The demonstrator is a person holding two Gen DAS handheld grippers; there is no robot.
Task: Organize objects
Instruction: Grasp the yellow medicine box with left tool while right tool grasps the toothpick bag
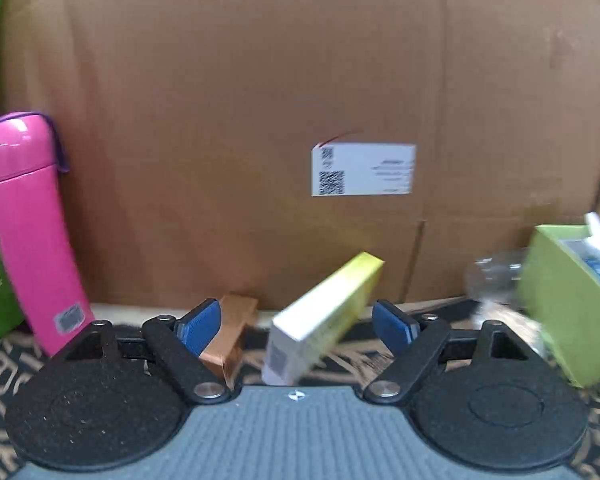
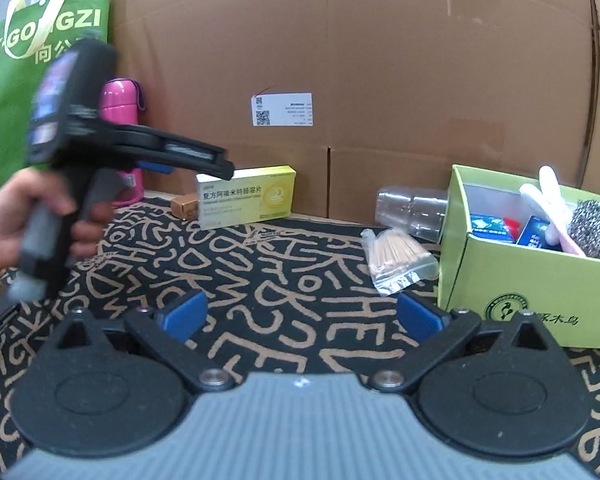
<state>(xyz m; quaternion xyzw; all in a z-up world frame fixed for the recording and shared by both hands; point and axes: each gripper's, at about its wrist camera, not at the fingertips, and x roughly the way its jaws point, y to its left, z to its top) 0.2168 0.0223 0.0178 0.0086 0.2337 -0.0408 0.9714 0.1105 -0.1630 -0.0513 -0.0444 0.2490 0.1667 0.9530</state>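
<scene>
One yellow medicine box [image 2: 246, 196], one copper box [image 2: 184, 207], one pink flask [image 2: 121, 136]

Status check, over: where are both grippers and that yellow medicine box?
Left gripper open, closing in on yellow medicine box, not gripped. Right gripper open, holding nothing, over patterned mat. Small brown box right beside the target.

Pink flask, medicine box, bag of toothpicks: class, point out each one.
Pink flask [image 1: 28, 232], left wrist view, on its body.
Medicine box [image 2: 246, 196], right wrist view, front face.
Bag of toothpicks [image 2: 396, 254], right wrist view, on the sticks.
</scene>
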